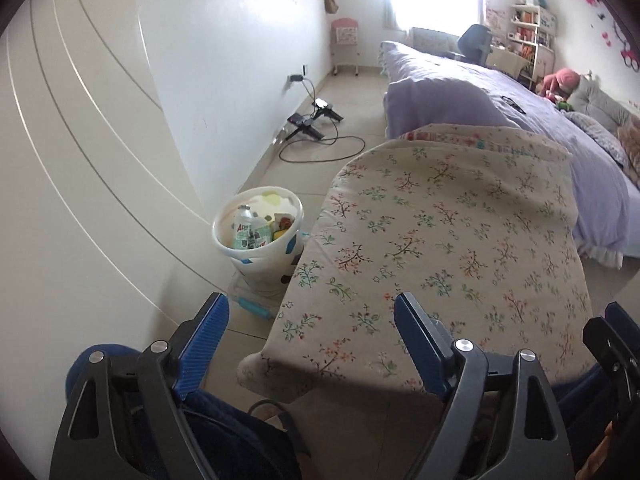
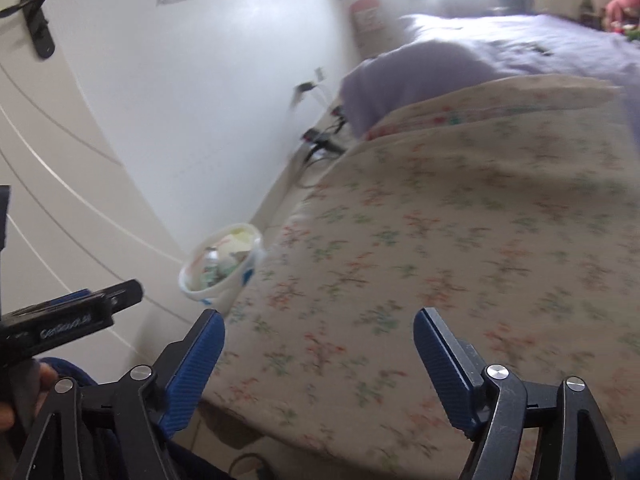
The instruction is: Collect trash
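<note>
A white trash bucket [image 1: 259, 236] stands on the tiled floor by the wall, left of a floral-covered surface [image 1: 440, 240]. It holds a plastic bottle [image 1: 243, 227] and other wrappers. My left gripper [image 1: 312, 312] is open and empty, hovering over the near left corner of the floral cover, right of and nearer than the bucket. In the blurred right wrist view the bucket [image 2: 220, 268] sits ahead to the left. My right gripper [image 2: 320, 324] is open and empty above the floral cover [image 2: 460, 240]. The left gripper's body [image 2: 68, 320] shows at the left edge.
A bed with a purple blanket [image 1: 520, 104] lies beyond the floral cover. A charger, black devices and a looped cable [image 1: 320, 136] lie on the floor by the wall. A white door [image 1: 60, 200] is at the left. A clear lid with a blue handle [image 1: 252, 300] lies under the bucket.
</note>
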